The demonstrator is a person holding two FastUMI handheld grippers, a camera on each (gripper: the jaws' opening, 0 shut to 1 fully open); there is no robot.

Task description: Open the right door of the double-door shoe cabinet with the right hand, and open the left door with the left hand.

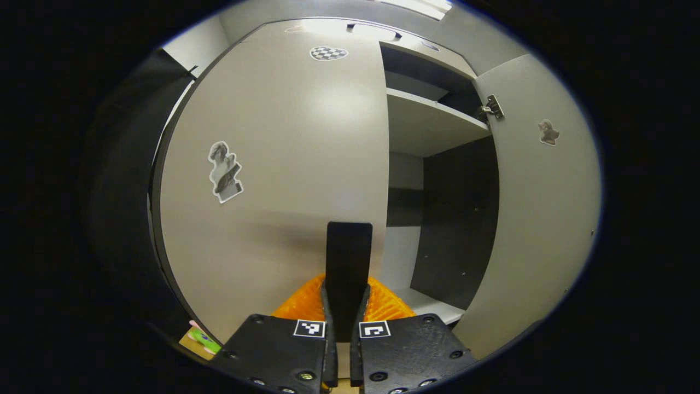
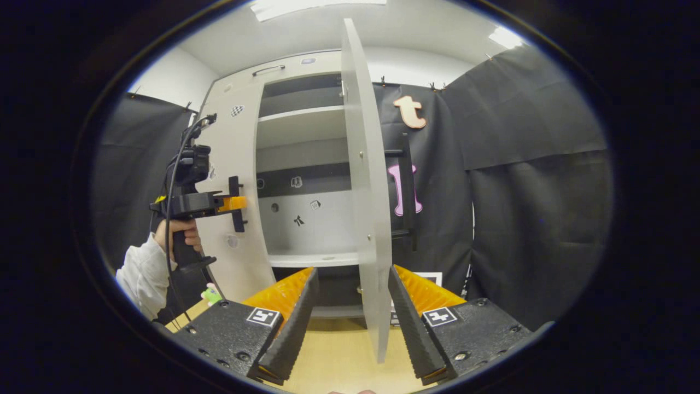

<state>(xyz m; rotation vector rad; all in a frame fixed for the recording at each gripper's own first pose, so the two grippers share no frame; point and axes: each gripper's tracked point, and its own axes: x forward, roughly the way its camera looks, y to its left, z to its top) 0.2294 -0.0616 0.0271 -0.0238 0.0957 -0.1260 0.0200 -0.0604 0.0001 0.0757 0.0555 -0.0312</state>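
In the left gripper view the left door (image 1: 284, 164) of the pale shoe cabinet fills the front and looks closed or nearly so. Its black upright handle (image 1: 349, 246) stands between my left gripper's (image 1: 347, 293) fingers, which press on it from both sides. The right door (image 1: 541, 208) stands swung open, baring the shelves (image 1: 432, 123). In the right gripper view that open right door (image 2: 365, 180) shows edge-on between the spread fingers of my right gripper (image 2: 353, 271), which is open and apart from it. The door's black handle (image 2: 407, 186) sticks out on its right face. Farther left, a hand holds the left gripper (image 2: 232, 203) at the left door (image 2: 235, 153).
Black cloth wall (image 2: 525, 191) hangs right of the cabinet and behind the open door. A light wooden floor (image 2: 339, 355) lies below. A small green and pink object (image 2: 210, 294) sits low by the left door. A sleeve (image 2: 136, 273) shows at the far left.
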